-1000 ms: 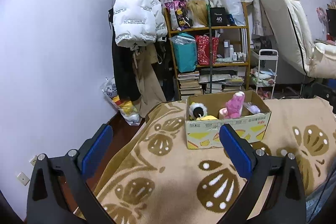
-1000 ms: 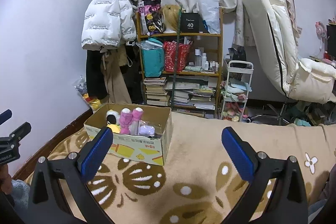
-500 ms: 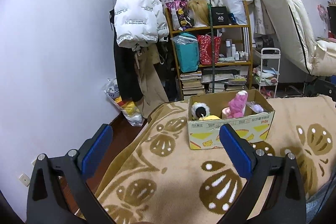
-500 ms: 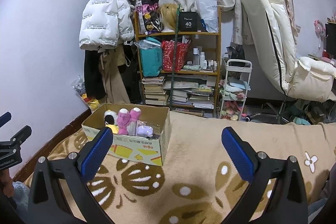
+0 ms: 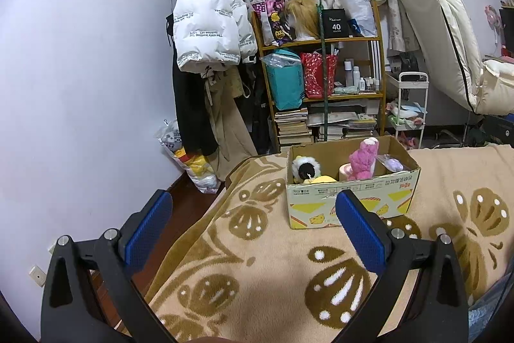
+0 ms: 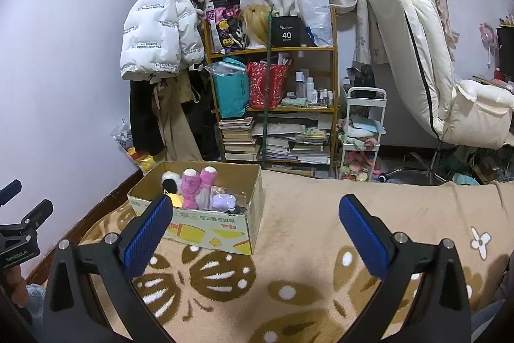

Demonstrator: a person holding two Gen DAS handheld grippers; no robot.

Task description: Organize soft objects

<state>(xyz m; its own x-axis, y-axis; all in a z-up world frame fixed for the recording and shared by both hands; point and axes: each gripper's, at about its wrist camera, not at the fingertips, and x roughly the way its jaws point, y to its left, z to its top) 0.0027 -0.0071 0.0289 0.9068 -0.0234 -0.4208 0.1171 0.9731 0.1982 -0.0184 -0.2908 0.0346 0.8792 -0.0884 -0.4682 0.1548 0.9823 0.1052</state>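
Observation:
A cardboard box [image 5: 353,201] stands on the tan patterned blanket [image 5: 257,253]; it also shows in the right wrist view [image 6: 208,230]. It holds a pink plush [image 5: 363,158] [image 6: 196,188], a black-and-white plush [image 5: 305,167] [image 6: 170,182], a yellow toy [image 5: 321,179] and a purple plush [image 5: 393,163] [image 6: 223,201]. My left gripper [image 5: 253,221] is open and empty, held short of the box. My right gripper [image 6: 253,224] is open and empty, to the right of the box. The left gripper shows at the right wrist view's left edge [image 6: 19,224].
A wooden shelf [image 6: 273,105] with bags and stacked books stands behind the bed. Coats [image 5: 208,31] hang on the left wall. A white cart [image 6: 363,134] and a cream recliner [image 6: 427,66] stand to the right. The bed's left edge drops to the floor [image 5: 180,214].
Both grippers have drifted slightly; the box sits a little higher and further right in the left view. Both stay open and empty.

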